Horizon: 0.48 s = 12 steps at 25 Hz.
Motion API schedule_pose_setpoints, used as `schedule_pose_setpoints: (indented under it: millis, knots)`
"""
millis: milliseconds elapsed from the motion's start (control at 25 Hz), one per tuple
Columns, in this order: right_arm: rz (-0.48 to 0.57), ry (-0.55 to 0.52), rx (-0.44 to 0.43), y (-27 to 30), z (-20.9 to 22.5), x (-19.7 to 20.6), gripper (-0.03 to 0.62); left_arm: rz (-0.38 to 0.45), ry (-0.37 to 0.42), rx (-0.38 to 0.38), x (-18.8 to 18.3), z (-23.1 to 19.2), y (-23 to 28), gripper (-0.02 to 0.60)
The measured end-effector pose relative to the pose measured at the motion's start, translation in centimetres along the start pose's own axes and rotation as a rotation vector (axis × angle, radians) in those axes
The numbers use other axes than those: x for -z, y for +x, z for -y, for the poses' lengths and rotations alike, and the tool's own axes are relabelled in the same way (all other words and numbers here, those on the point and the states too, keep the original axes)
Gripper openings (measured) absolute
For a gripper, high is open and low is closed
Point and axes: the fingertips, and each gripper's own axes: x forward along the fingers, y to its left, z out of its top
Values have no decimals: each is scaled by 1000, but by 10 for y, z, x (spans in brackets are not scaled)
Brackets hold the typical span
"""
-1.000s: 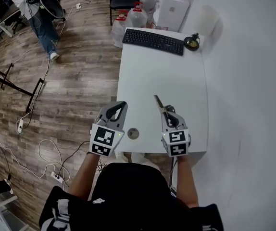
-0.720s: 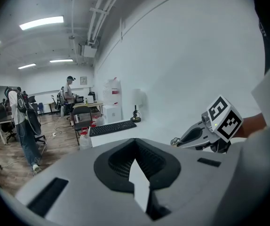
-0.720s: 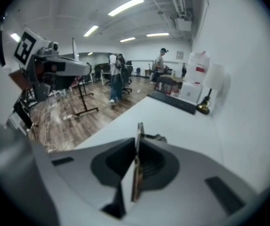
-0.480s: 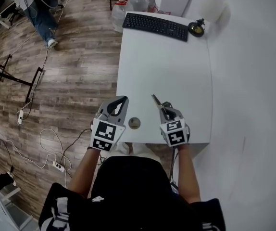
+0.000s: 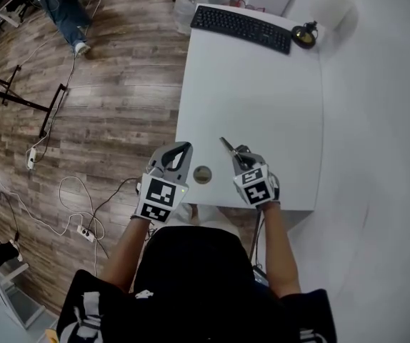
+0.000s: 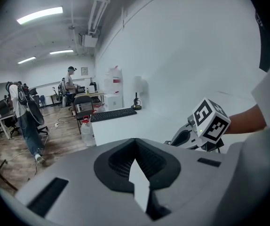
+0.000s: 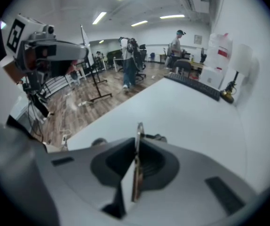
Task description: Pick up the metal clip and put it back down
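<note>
Both grippers sit low over the near edge of the white table, the right one clamped on the metal clip.

At the bottom centre of the head view, the person's forearms reach out from a black top. The left gripper (image 5: 179,151), lower centre-left, has its jaws together with nothing between them, over the table's near left corner. Just right of it, a round disc (image 5: 202,174) is set in the table (image 5: 262,98). The right gripper (image 5: 239,156), lower centre, presses its jaws on the metal clip (image 5: 226,146). The clip stands edge-on between them and sticks out past the tips toward the upper left. At the top of the frame a black keyboard (image 5: 242,27) lies along the table's far edge, with a small dark object (image 5: 305,36) just right of it.
</note>
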Motion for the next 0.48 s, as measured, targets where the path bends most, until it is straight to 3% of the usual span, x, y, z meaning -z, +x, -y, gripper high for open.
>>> schedule_pose_setpoints:
  millis: [480]
  knots:
    - [-27, -41, -91, 44, 0, -3, 44, -41, -28, -10, 23, 5, 11, 25]
